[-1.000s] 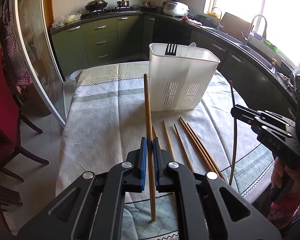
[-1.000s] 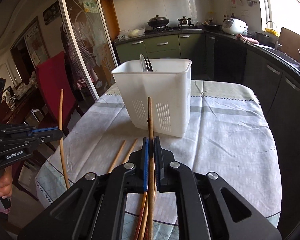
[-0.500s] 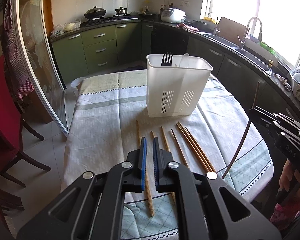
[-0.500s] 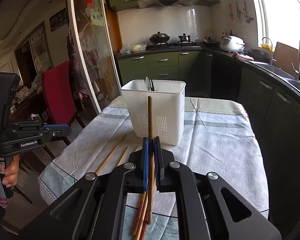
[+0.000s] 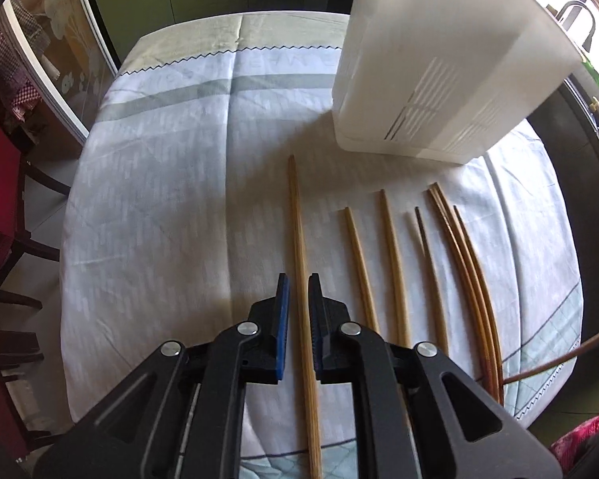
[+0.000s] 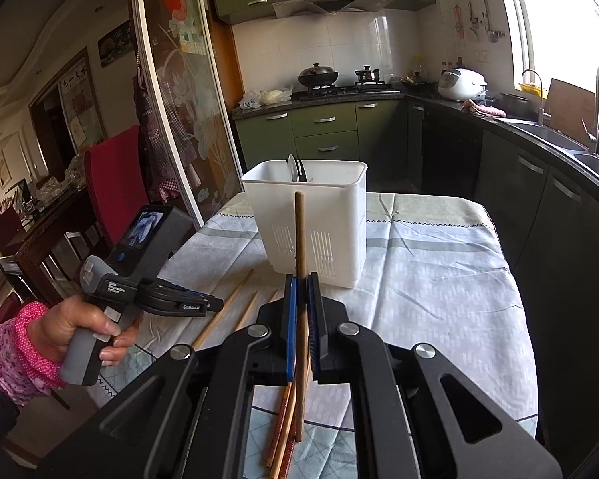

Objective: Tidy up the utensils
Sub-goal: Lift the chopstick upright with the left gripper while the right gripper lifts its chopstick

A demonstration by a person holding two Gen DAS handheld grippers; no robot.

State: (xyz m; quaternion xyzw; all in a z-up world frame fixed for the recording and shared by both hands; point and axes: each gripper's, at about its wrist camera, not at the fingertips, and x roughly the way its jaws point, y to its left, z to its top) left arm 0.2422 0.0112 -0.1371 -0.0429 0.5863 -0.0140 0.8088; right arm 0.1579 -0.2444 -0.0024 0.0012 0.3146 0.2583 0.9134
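Left claw (image 5: 298,311): jaws just parted, opening, nothing gripped. The pale chopstick (image 5: 301,279) that it had held upright a second before now lay flat on the surface (image 5: 159,199), running between the pads without their pressing on it. The claw had also dropped low over the cloth, pointing steeply down. Judged: a release, so this stick was laid out rather than binned.

Right claw (image 6: 301,319): closed tight on a dark chopstick (image 6: 299,239), held upright as before, not yet delivered.

Beyond: more loose chopsticks (image 5: 391,263) lay side by side to the right of the released one, well short of the white utensil bin (image 5: 439,80).

Hard to tell: the bin's contents were cut off in the left view; the right view showed only a fork and a spoon-like rim (image 6: 295,167) inside. Motion blurred the left frame's far edge.
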